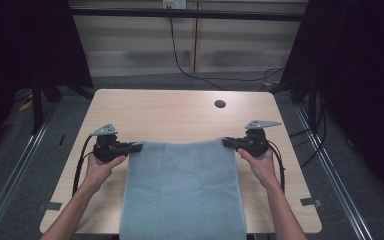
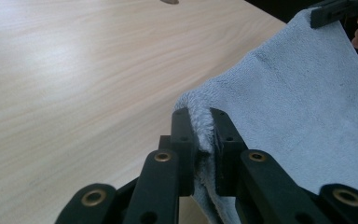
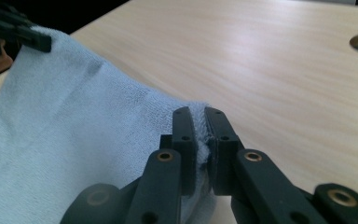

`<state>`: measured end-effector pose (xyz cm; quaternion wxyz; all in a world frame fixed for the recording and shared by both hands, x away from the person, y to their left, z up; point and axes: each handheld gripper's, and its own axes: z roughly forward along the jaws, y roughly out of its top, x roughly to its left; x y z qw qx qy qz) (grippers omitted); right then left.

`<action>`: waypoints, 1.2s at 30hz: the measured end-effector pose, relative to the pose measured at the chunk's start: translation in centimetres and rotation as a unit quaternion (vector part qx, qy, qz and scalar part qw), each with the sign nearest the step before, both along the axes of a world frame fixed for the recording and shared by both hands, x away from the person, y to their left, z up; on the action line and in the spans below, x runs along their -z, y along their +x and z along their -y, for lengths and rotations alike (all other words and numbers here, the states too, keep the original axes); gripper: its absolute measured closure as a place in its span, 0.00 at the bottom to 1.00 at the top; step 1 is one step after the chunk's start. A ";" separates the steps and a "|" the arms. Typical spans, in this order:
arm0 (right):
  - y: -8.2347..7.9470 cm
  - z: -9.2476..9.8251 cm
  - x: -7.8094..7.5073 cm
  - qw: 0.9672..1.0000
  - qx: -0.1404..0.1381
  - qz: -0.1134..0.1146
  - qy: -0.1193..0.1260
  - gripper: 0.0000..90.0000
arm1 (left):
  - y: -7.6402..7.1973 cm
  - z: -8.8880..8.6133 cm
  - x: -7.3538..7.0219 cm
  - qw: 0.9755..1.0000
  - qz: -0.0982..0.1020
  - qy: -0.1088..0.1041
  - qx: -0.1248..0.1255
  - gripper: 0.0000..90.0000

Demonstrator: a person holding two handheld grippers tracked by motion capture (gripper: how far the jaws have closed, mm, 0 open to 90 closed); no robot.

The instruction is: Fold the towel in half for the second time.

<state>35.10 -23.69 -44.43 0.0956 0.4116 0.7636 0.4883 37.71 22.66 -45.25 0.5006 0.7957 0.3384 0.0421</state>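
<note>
- Over the table (image 1: pixel 180 112), my left gripper (image 1: pixel 136 148) pinches one corner of the blue towel (image 1: pixel 182 190).
- My right gripper (image 1: pixel 228 142) clamps the opposite corner (towel stretched between).

The light blue towel (image 1: pixel 182 190) runs off the bottom edge of the high view, so its near end is cut off. Both forearms are cropped there too. Each pinched towel corner is hidden between black jaws.

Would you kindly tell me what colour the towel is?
The towel is plain pale blue-grey, clearest in the high view.
</note>
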 end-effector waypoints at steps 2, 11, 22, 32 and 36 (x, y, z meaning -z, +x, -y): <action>0.3 0.1 -0.6 1.000 0.002 0.006 0.005 0.93 | 0.3 0.0 -0.3 1.000 0.002 -0.005 -0.003 0.91; 1.6 0.7 -2.8 0.999 0.015 0.025 0.022 0.93 | 1.1 0.7 -2.9 1.000 0.024 -0.017 -0.001 0.91; 1.2 1.1 -5.8 0.998 0.017 0.053 0.019 0.93 | 2.1 1.0 -5.6 0.999 0.040 -0.006 -0.013 0.91; 2.0 1.9 -7.4 0.997 0.035 0.064 0.022 0.93 | 3.8 1.7 -8.1 0.997 0.071 0.003 -0.022 0.91; 2.5 2.4 -8.2 0.996 0.039 0.071 0.023 0.93 | 4.5 1.5 -9.0 0.996 0.082 -0.009 -0.028 0.91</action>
